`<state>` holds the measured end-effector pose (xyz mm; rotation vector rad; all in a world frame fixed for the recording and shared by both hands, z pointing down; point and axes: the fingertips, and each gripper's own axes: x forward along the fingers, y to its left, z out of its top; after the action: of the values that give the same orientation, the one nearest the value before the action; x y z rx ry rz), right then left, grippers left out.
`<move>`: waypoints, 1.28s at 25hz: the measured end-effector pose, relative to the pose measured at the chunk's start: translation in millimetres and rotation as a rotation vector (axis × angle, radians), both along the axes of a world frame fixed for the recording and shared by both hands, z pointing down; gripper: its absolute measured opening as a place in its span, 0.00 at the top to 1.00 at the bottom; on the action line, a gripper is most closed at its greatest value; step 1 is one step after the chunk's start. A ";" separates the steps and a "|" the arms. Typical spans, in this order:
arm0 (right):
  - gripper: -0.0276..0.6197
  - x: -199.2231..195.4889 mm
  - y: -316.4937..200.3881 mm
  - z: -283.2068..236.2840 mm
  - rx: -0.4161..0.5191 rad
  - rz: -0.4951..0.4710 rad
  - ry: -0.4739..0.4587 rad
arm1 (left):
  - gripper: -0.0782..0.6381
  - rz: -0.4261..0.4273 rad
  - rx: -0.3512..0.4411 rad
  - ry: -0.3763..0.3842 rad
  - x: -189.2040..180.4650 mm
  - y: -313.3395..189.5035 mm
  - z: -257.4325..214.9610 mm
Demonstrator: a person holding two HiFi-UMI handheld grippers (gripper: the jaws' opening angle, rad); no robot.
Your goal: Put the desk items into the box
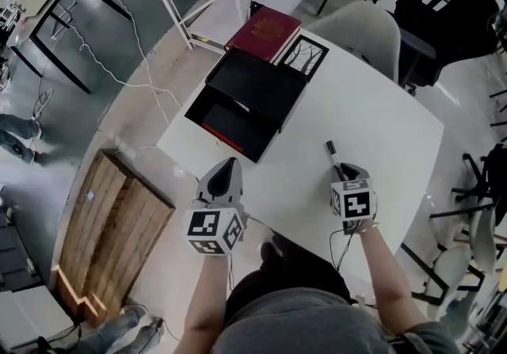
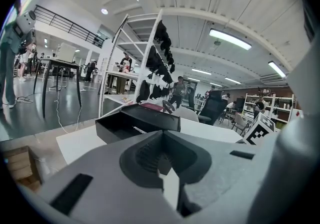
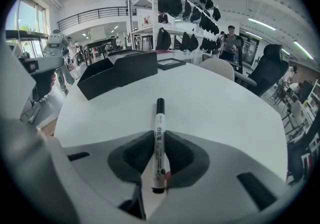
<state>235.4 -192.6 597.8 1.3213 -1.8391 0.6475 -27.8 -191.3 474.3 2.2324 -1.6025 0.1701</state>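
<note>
A black marker (image 1: 334,156) lies on the white table (image 1: 380,123), its cap pointing away from me. My right gripper (image 1: 342,173) is shut on it: in the right gripper view the marker (image 3: 159,140) sits lengthwise between the pads with both pressing its barrel. The open black box (image 1: 245,103) stands at the table's far left, its lid raised, something red and thin inside; it also shows as the box (image 2: 137,123) and the box (image 3: 117,72). My left gripper (image 1: 226,168) rests near the table's front edge, short of the box, its jaws together and holding nothing (image 2: 161,155).
A dark red book (image 1: 265,32) and a framed tree picture (image 1: 303,54) lie behind the box. A grey chair (image 1: 356,28) stands at the far side. A wooden pallet (image 1: 111,234) lies on the floor at the left; cables run across the floor.
</note>
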 end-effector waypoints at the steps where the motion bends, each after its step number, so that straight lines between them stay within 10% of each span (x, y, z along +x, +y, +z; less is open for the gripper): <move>1: 0.84 0.6 0.3 -0.4 -0.001 -0.001 0.000 | 0.88 -0.002 -0.001 0.000 0.7 -0.4 0.5; 17: 0.84 -48.7 -32.5 -106.2 0.270 -0.087 -0.277 | 0.88 -0.064 0.009 -0.057 -6.5 -22.0 -10.3; 32: 0.84 -100.1 -31.0 -139.0 0.332 -0.126 -0.405 | 0.88 -0.063 0.032 -0.042 -43.4 -29.9 -12.3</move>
<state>135.2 -223.5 458.8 1.3368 -2.4218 0.5911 -71.2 -221.2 462.0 2.2122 -1.7066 0.1766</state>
